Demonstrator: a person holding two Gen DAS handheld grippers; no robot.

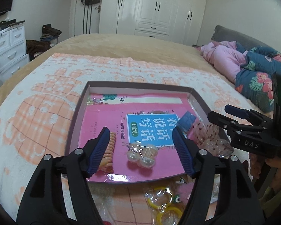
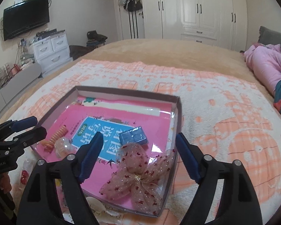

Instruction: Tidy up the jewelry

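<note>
- Your left gripper (image 1: 141,151) has its two blue-padded fingers (image 1: 99,151) spread wide with nothing pinched. A clear packet holding pearly beads (image 1: 142,155) lies in the gap between them, touching neither pad.
- Just beside the left finger lies an orange spiral hair tie (image 1: 108,151); in this view the finger partly covers it, and you cannot tell whether they touch.
- Your right gripper (image 2: 140,158) is also spread wide and holds nothing. A sheer pink bow (image 2: 138,174) dotted with dark red and pinned with a small gold centre lies between its fingers (image 2: 90,157), free of both pads.
- All three pieces rest inside a shallow box tray (image 2: 178,112) with dark outer walls, on top of a pink book (image 1: 103,116) with a blue title panel that fills the tray floor.
- A small blue rectangular case (image 2: 134,136) sits on the book just beyond the bow, toward the tray's right wall.
- Outside the tray, at its near edge, yellow rings in clear wrapping (image 1: 163,204) lie on a white and peach blanket (image 2: 224,112).
- The blanket covers a bed with a tan spread (image 1: 121,45). Pink and floral bedding (image 1: 252,65) is heaped at the far right.
- White wardrobes (image 2: 196,9) line the back wall, and a dark television (image 2: 26,16) hangs at the left.
</note>
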